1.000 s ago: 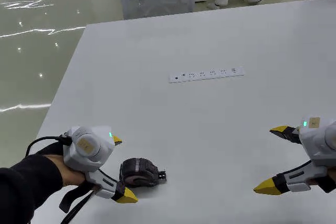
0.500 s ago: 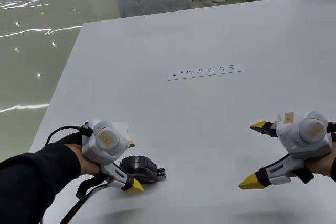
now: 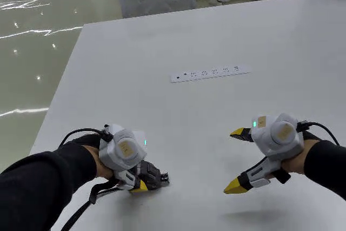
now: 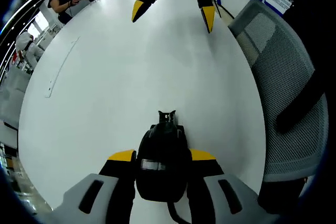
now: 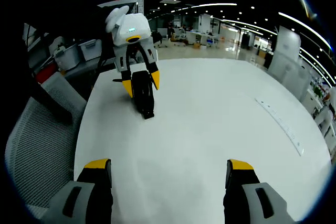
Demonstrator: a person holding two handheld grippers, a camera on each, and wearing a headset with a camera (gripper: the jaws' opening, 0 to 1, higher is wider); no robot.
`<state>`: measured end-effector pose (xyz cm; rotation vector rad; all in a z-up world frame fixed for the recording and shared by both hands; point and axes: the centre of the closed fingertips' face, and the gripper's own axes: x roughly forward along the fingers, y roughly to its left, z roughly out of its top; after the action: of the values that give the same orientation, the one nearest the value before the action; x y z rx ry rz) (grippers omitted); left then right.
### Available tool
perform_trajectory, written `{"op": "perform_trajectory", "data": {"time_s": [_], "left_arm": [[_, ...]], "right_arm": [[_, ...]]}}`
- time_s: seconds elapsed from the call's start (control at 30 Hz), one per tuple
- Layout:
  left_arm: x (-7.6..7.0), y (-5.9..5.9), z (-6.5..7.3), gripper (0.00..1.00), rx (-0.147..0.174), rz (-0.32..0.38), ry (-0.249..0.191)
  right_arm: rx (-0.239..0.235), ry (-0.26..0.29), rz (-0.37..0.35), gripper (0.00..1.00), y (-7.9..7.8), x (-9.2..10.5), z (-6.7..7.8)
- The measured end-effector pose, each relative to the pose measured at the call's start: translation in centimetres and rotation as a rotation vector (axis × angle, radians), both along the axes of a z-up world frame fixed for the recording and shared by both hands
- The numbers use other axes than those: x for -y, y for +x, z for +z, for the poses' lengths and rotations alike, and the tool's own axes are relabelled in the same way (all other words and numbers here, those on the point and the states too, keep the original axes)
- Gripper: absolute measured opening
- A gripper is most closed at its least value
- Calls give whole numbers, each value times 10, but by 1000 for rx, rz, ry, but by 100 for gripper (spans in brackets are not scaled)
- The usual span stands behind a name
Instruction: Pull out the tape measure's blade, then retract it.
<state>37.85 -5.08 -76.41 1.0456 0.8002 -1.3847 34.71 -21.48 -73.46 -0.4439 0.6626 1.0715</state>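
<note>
Now left gripper clasps the tape measure between its jaws; right gripper gapes empty.

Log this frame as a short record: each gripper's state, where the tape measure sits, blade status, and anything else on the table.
left gripper: jaws closed against both sides of the tape measure
right gripper: open, holding nothing, pointed toward the tape measure but apart from it
tape measure: on the white table, near its left edge
blade: not pulled out; the hook sits at the case mouth, facing the right gripper
other: power strip lying farther back on the table
task stage: pull not yet begun
</note>
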Motion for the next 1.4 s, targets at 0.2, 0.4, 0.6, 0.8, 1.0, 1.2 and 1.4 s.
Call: {"op": "perform_trajectory", "data": {"time_s": [0.2, 0.4, 0.6, 0.8, 1.0, 1.2, 1.4], "left_arm": [[-1, -2, -1, 31, -9, 2, 12], [-1, -2, -2, 31, -24, 9, 16], [0, -4, -3, 31, -21, 9, 22], [-1, -3, -3, 31, -19, -4, 31], [-1, -3, -2, 31, -16, 7, 21], [-1, -2, -2, 31, -19, 9, 11], [-2, -1, -1, 32, -28, 27, -35]], "right_arm": [[13, -11, 37, 83, 6, -10, 1], [7, -19, 67, 77, 10, -24, -5], [-35, -22, 71, 74, 9, -38, -16], [-38, -26, 115, 67, 15, -59, -16], [-32, -41, 156, 63, 19, -78, -16], [-38, -38, 180, 59, 20, -93, -19], [-53, -78, 216, 52, 19, -107, -29]]}}
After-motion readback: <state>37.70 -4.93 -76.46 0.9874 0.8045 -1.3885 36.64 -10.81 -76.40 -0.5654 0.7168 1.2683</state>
